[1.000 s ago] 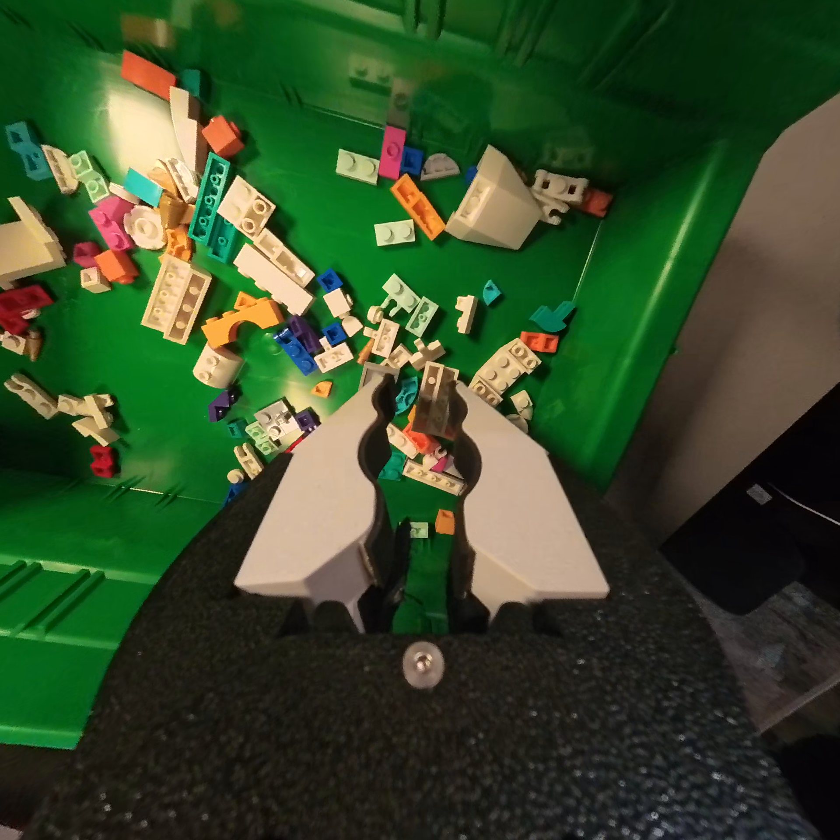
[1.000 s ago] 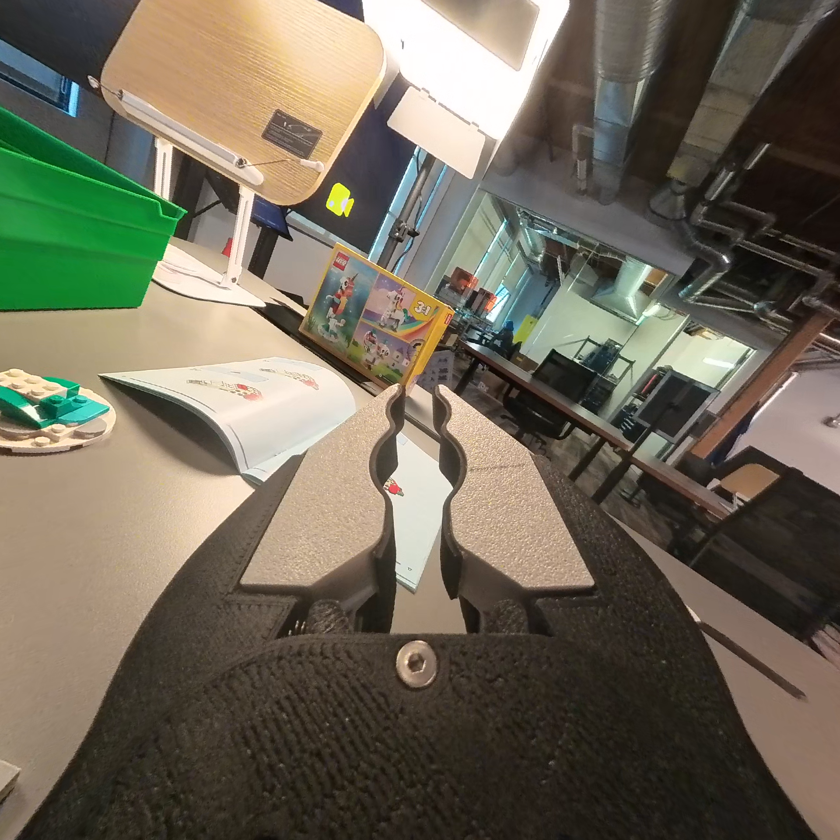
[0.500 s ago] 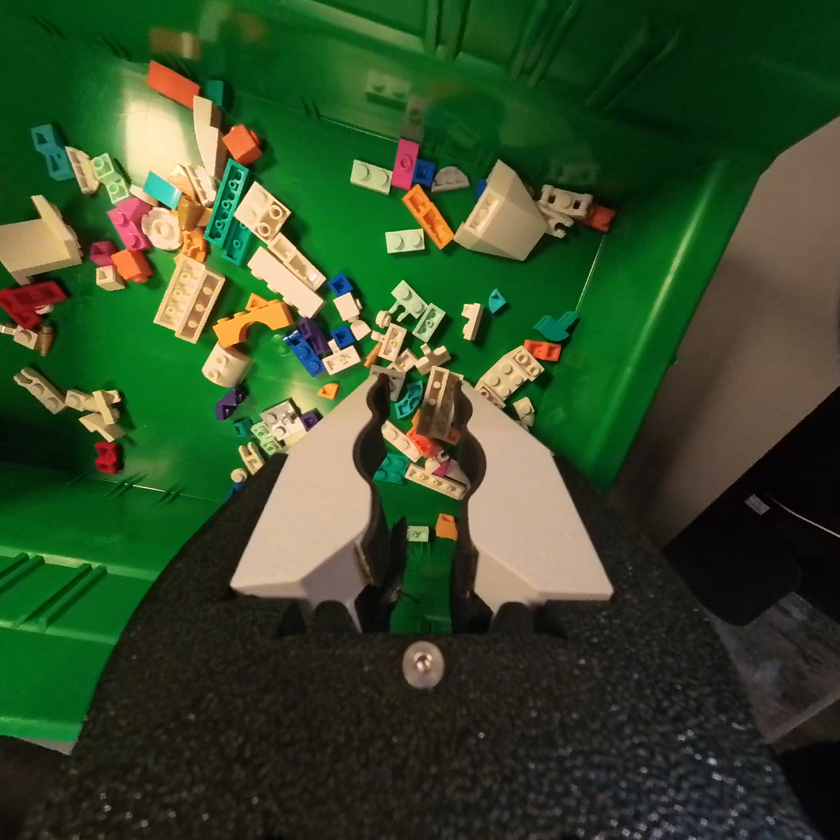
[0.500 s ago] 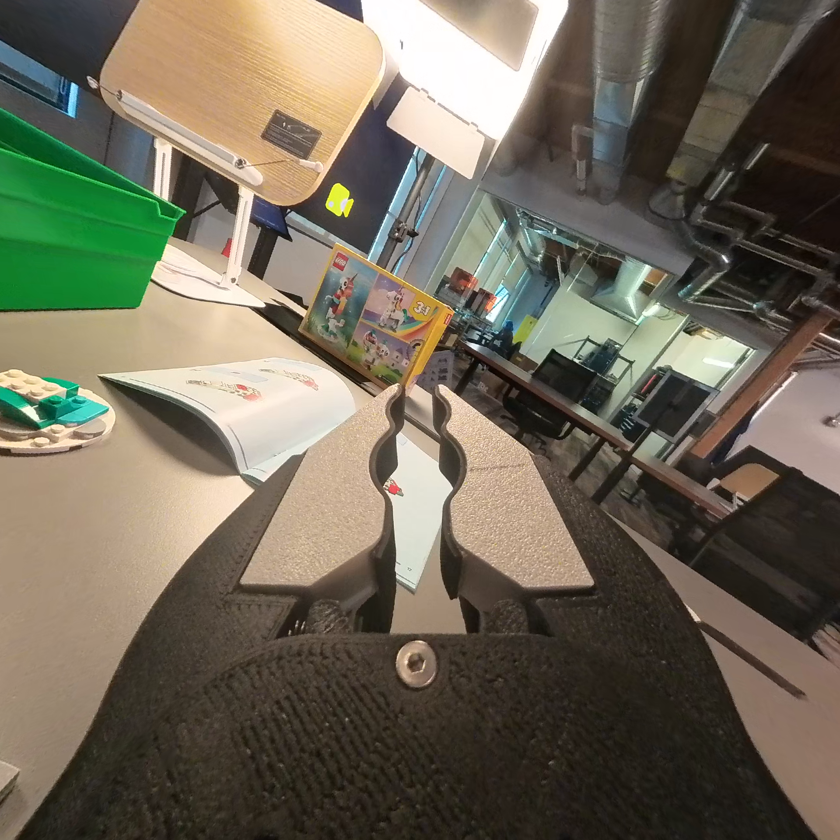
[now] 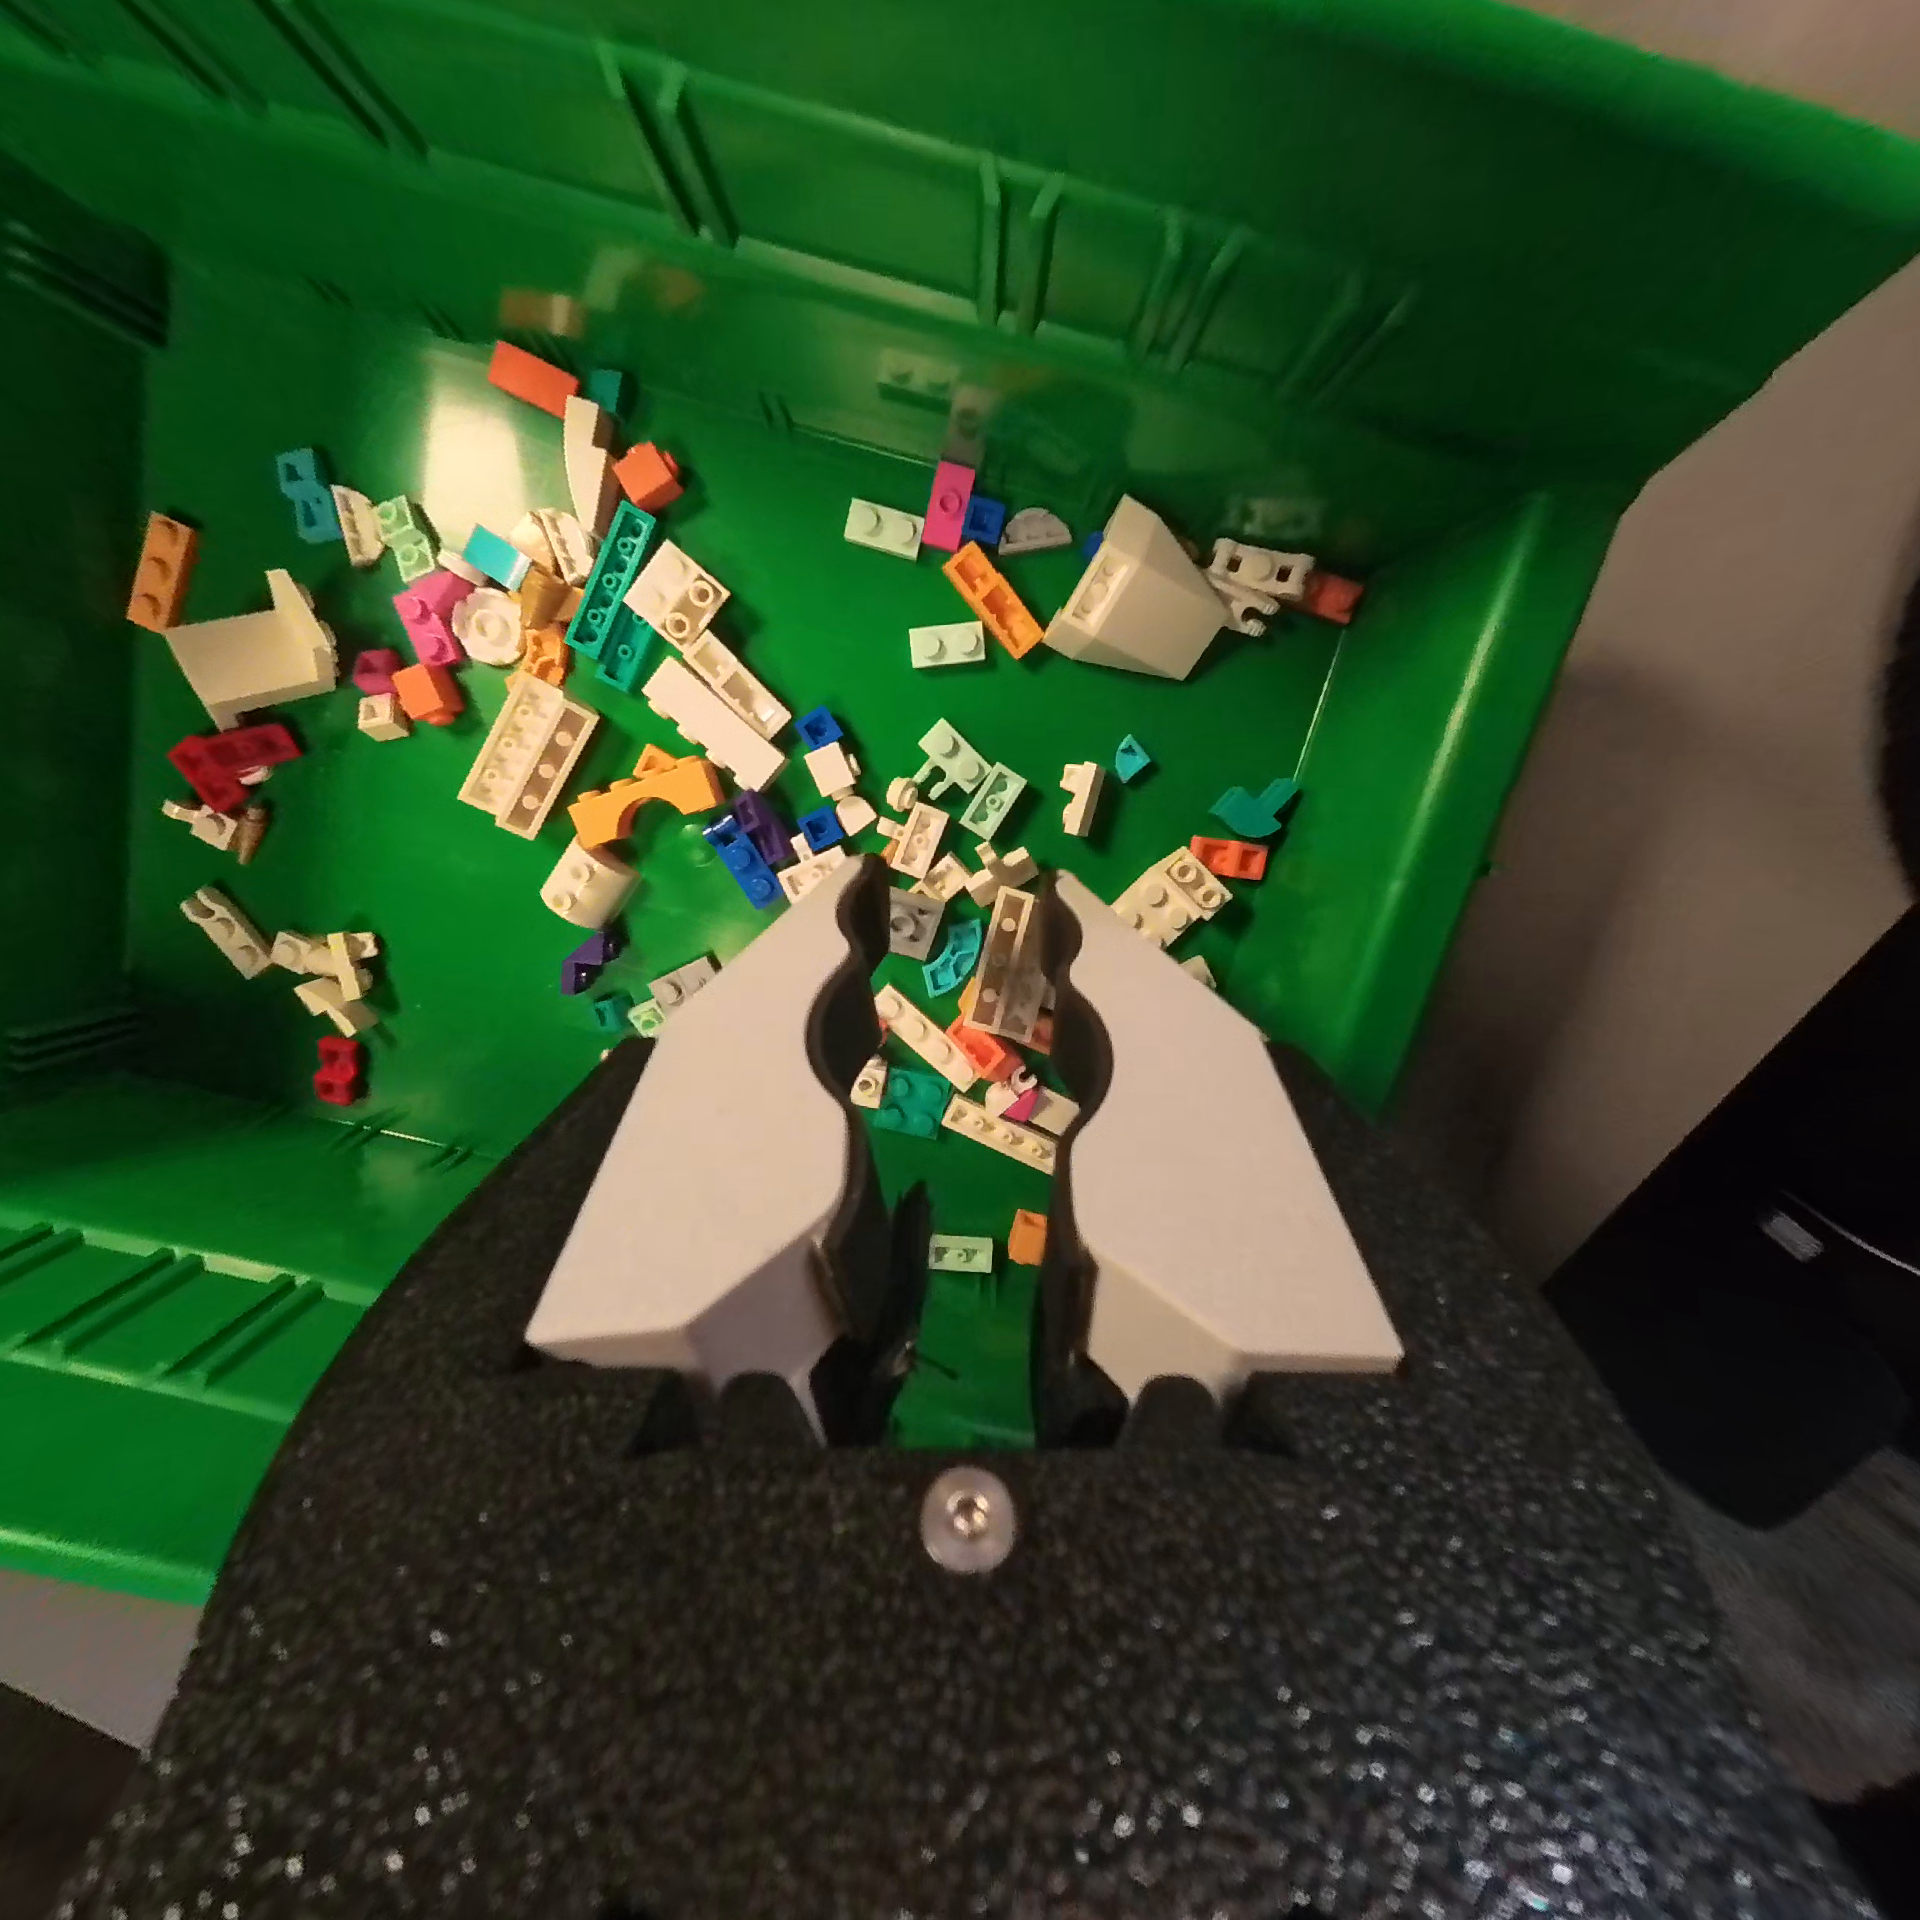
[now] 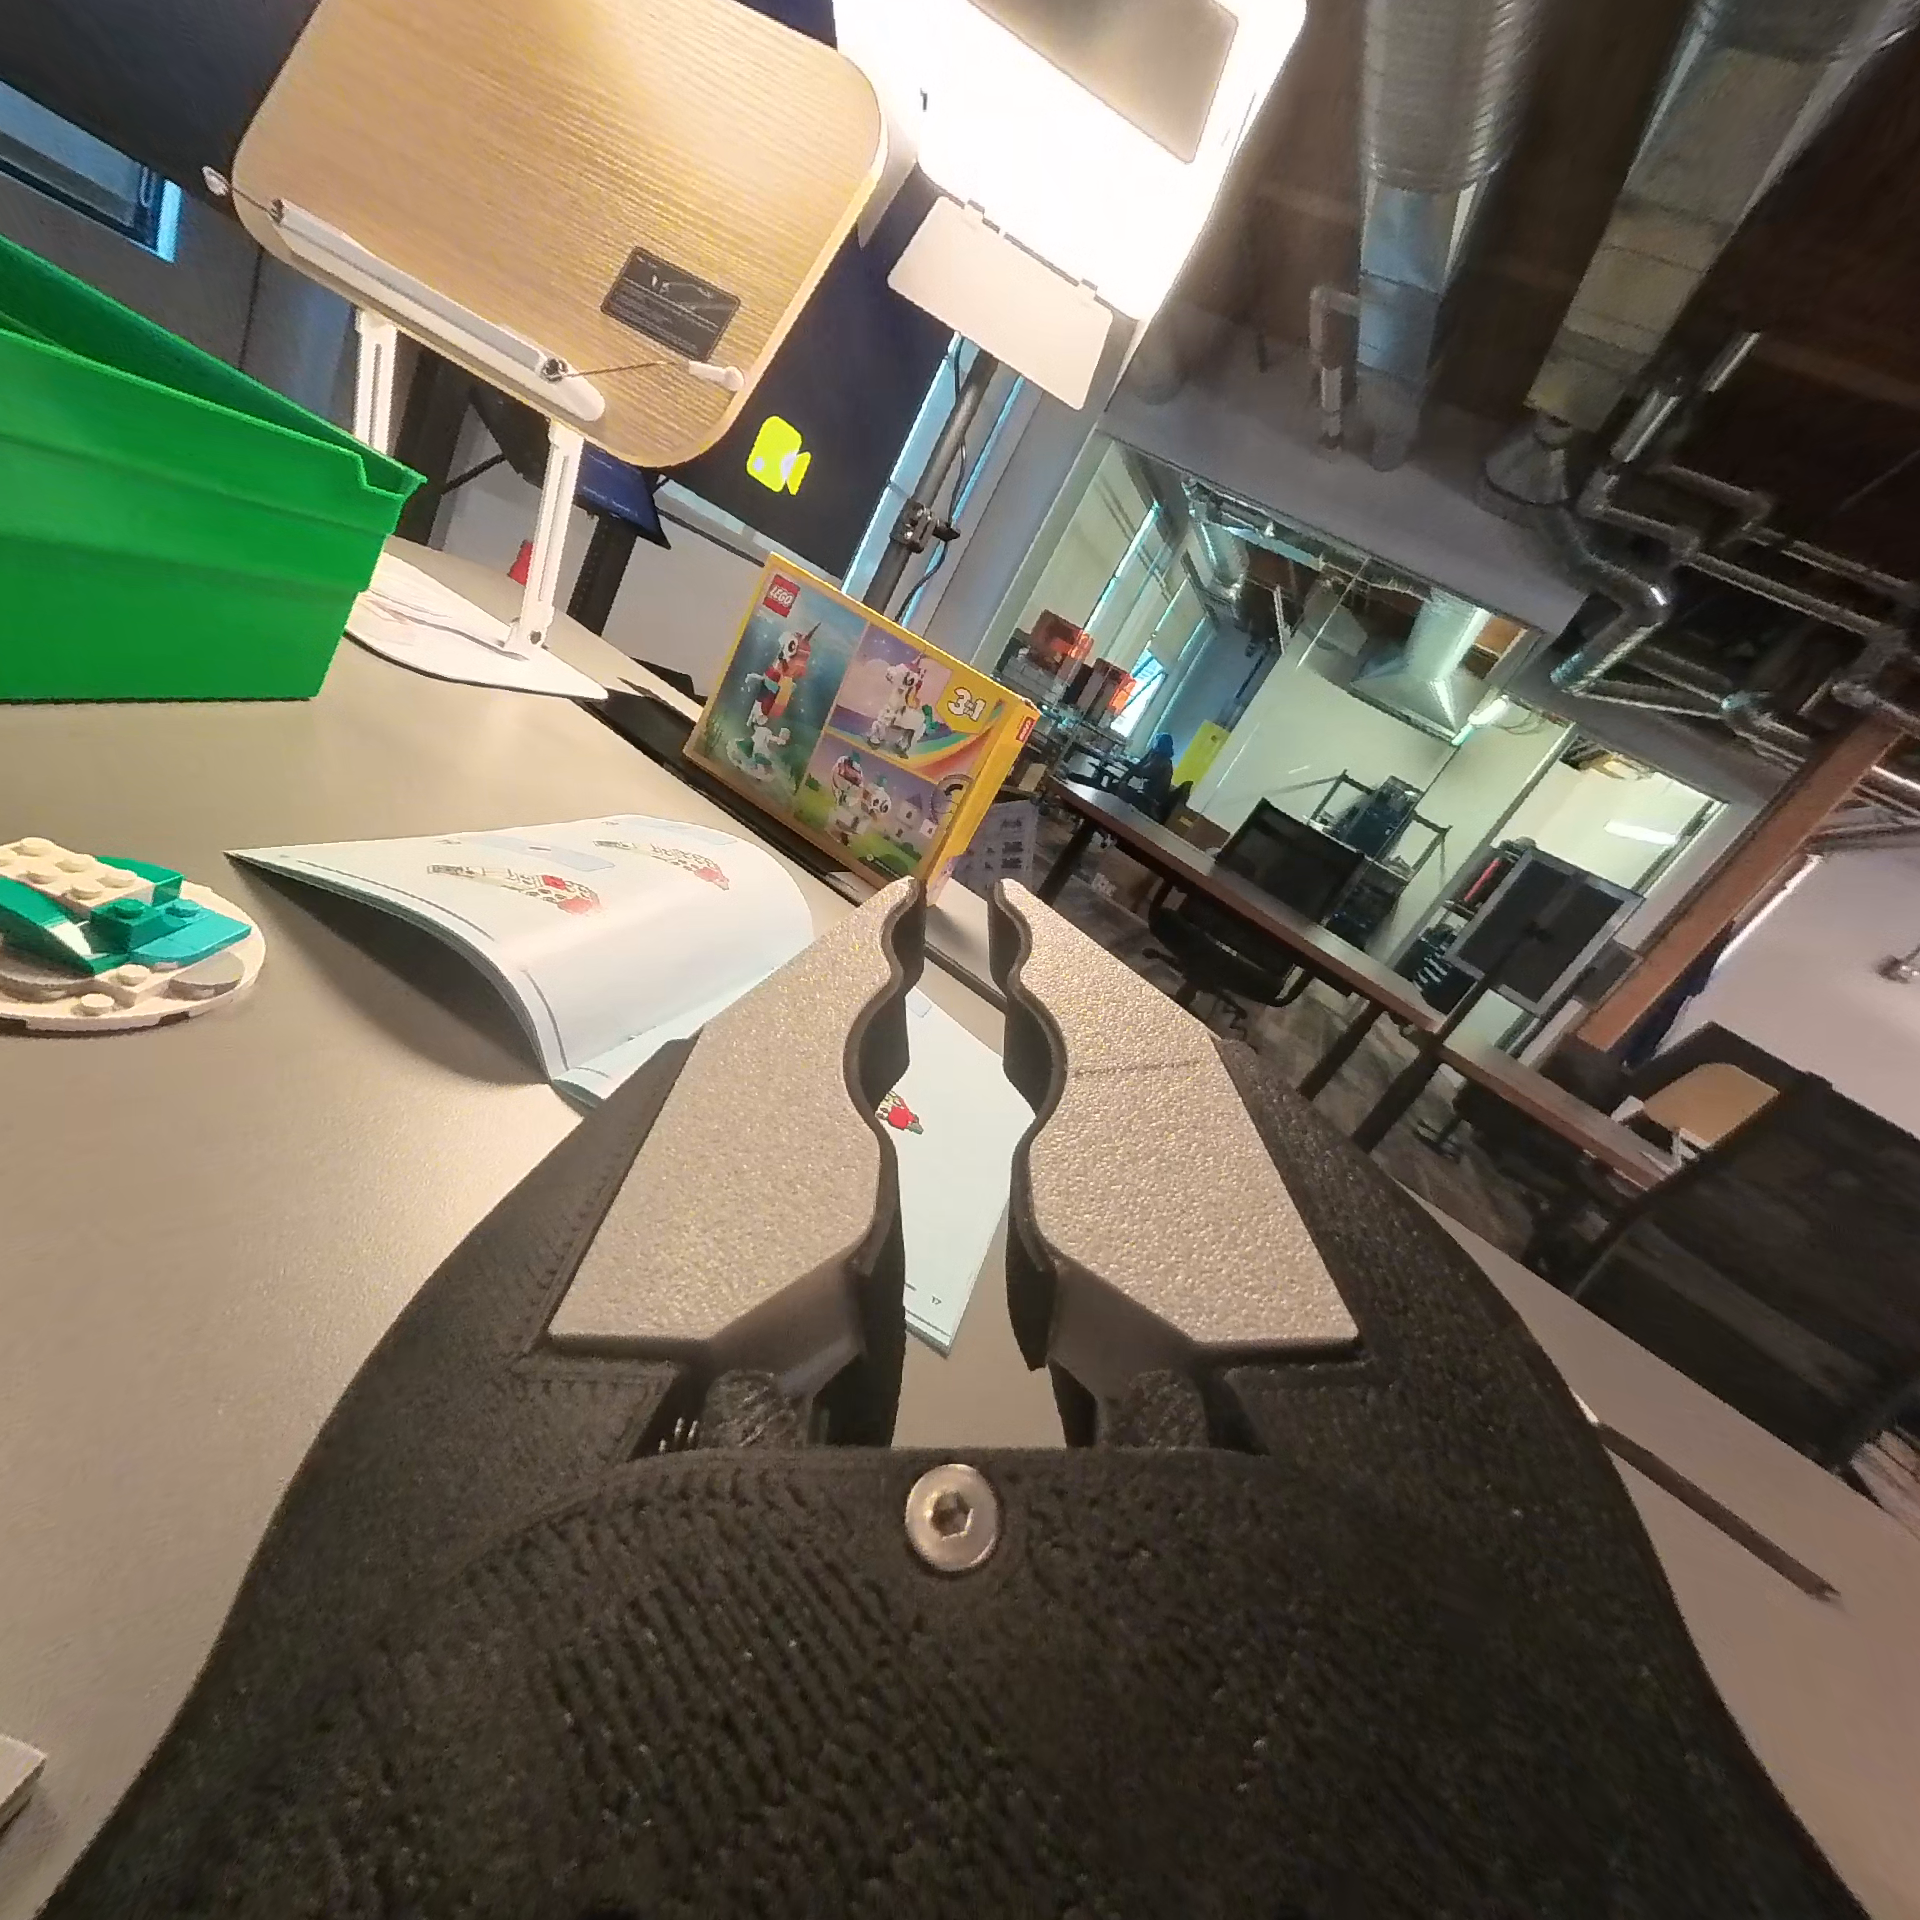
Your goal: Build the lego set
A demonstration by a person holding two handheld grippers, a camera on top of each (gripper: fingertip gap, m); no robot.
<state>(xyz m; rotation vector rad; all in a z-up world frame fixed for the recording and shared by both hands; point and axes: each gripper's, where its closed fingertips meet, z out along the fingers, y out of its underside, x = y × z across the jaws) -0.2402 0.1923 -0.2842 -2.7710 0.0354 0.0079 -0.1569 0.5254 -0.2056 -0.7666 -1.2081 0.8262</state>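
Observation:
My left gripper (image 5: 961,883) hangs over the near right part of a green bin (image 5: 1403,790) full of loose Lego pieces. Its jaws stand apart. Between them shows a small pile, with a dull tan long plate (image 5: 1008,966) close against the right finger (image 5: 1164,1091); I cannot tell if they touch. A white slope brick (image 5: 1132,592) and an orange arch (image 5: 639,805) lie farther in. My right gripper (image 6: 956,899) rests low over the grey table (image 6: 260,1195), jaws slightly apart and empty. A part-built model (image 6: 104,925), white round base with teal pieces, sits at the left.
An open instruction booklet (image 6: 582,914) lies ahead of the right gripper, with the yellow set box (image 6: 862,738) behind it. The green bin (image 6: 156,520) and a wooden-backed stand (image 6: 551,208) are at the far left. The bin's right wall stands close to the left gripper. My hands' fingertips stand some 35 cm from each other. From my left tips it is roughly 6 cm to the white slope brick (image 5: 1132,592); from my right, 30 cm. From my left tips it is roughly 7 cm to the orange arch (image 5: 639,805); from my right, 35 cm.
The left gripper has drawn back and up from the pieces, so more of the bin's far wall shows. Its jaw gap is unchanged. The right gripper has not moved.

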